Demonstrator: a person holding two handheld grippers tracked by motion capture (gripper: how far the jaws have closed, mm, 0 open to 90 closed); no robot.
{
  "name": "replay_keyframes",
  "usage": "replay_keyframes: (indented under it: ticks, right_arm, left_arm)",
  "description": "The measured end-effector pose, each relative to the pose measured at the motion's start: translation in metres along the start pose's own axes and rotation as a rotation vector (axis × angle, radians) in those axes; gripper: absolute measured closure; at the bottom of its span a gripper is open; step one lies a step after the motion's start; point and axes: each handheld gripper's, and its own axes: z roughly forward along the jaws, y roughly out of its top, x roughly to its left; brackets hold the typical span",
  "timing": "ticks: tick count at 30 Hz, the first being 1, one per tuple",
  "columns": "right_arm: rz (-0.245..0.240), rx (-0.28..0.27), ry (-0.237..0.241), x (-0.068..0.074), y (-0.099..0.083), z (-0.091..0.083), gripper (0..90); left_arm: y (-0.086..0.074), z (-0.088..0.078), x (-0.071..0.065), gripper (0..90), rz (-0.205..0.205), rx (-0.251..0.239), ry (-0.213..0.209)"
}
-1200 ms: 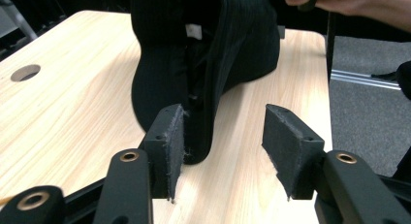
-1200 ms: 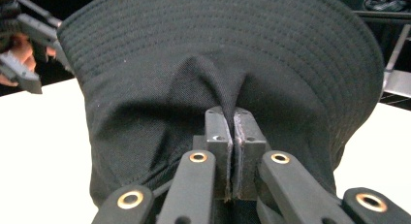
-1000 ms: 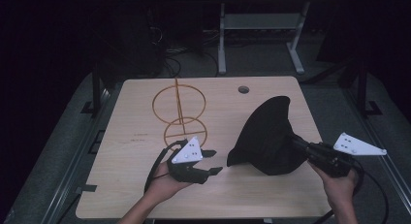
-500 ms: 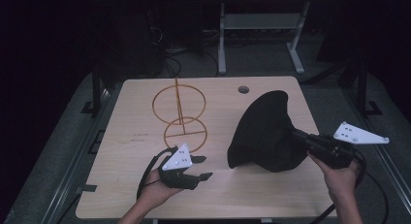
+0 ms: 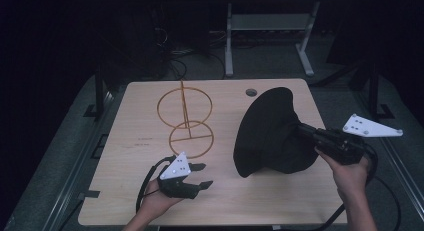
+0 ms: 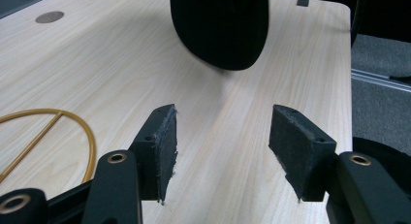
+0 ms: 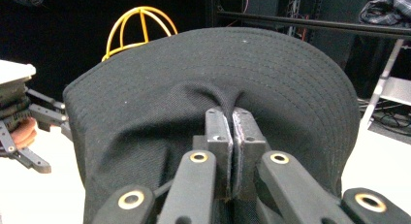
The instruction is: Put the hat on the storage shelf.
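High view is showing, nearest the person, the left claw (image 5: 199, 175) hovering low over the front of the bench (image 5: 135, 121), its jaws standing apart with nothing between them; they have just been opening wider. Left gripper view is giving the same reading: two black pads (image 6: 166, 146) are spread over bare wood, with the rim of the cap (image 6: 220, 27) hanging a little way ahead and well clear of them. To the right, the right claw (image 5: 301, 132) is clenched on a fold of the cap (image 5: 272, 131), and right gripper view is showing the jaws pressed together with black cloth of the cap (image 7: 194, 107) pinched between them. The cap is being held up on the right half of the bench, its lower edge close to or resting on the wood; I cannot tell which. Its long axis is running roughly from front to back, the brim rising toward the far edge and the hollow crown sagging toward the person. Farther off, left of centre, the yellow wire stand (image 5: 186, 116) is waiting empty.

Judging from this, the step in hand is bringing the second claw to the cap. The next move probably calls for the left claw to reach right and close on the near rim, so both can carry the cap over the stand.
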Motion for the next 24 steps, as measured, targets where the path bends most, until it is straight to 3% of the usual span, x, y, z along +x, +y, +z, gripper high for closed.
replay_keyframes:
  ticks: [11,24]
  right_arm:
    - [0.041,-0.005,0.04,-0.001,0.022,0.01,87.3]
    - [0.047,-0.003,0.064,0.0,0.041,0.018,87.2]
  left_arm:
    - [-0.007,-0.001,0.002,39.6,0.001,0.007,0.003]
    - [-0.011,0.002,0.003,34.3,-0.005,0.027,0.005]
